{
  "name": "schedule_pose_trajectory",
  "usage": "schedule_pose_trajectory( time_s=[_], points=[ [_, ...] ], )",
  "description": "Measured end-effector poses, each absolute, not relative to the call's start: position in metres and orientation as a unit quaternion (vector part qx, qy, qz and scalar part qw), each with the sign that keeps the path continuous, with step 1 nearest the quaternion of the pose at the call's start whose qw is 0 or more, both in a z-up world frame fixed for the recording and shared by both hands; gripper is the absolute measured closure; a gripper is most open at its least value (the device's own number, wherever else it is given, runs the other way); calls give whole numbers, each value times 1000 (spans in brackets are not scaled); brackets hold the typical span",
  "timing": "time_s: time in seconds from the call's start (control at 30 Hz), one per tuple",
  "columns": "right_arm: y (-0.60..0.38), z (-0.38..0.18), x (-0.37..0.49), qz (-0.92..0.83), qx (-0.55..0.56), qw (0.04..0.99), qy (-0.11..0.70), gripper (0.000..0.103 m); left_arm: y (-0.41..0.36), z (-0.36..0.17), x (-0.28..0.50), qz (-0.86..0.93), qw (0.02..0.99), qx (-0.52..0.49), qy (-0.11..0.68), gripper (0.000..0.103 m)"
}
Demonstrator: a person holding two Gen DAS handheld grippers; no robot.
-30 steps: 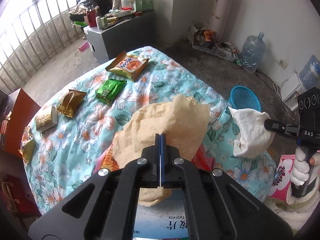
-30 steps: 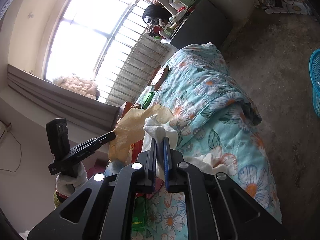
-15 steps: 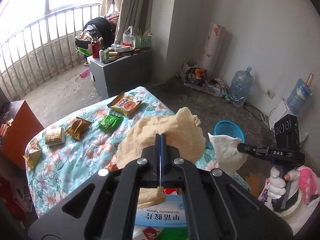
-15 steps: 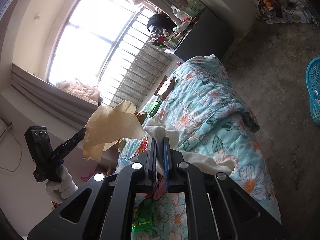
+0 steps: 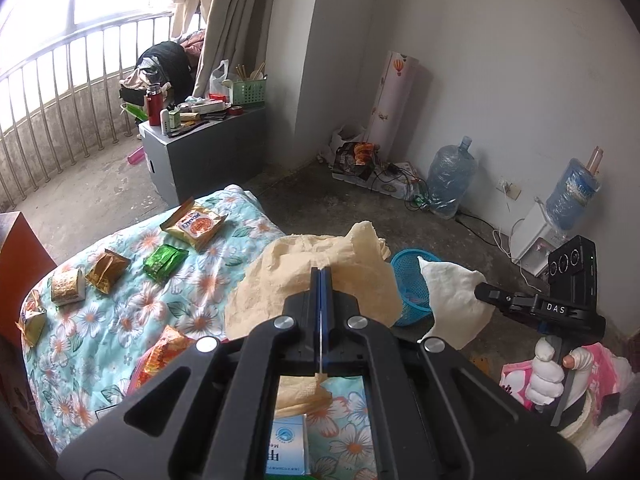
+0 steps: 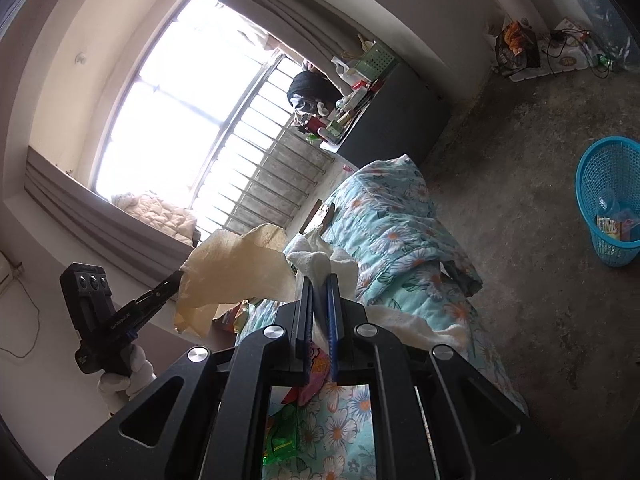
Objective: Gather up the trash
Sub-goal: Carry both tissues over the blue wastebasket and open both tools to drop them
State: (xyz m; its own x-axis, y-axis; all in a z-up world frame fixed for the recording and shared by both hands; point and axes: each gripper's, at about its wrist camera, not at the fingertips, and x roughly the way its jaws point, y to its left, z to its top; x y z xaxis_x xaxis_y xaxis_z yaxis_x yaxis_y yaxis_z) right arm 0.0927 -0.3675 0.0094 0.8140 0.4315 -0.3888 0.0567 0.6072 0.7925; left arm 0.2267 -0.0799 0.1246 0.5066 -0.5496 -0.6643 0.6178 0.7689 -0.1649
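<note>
Trash here is limp and light: the tan paper sheet (image 5: 316,280), centre frame, hangs pinched in the shut left gripper (image 5: 321,276); the smaller white tissue (image 5: 454,304), right of centre, droops from the right gripper (image 6: 320,280), clamped on it. An edge pinch looks sufficient.

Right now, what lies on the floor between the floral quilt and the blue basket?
Nothing: in the right wrist view the stretch between the floral quilt and the blue basket is bare concrete floor. The left wrist view hides it behind the held paper.
</note>
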Motion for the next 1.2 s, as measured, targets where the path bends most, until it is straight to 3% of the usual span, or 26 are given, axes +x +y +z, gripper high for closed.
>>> schedule_pose_trajectory(
  time_s=[0.53, 0.9, 1.2],
  points=[
    [-480, -17, 21, -18, 486, 849, 208, 96, -248, 88, 241, -428, 797, 72, 420, 103],
    [-576, -78, -8, -112, 556, 806, 169, 96, -428, -7, 247, -462, 721, 97, 508, 103],
    [-642, -152, 21, -155, 598, 763, 190, 96, -550, -96, 256, -445, 705, 131, 537, 103]
  ],
)
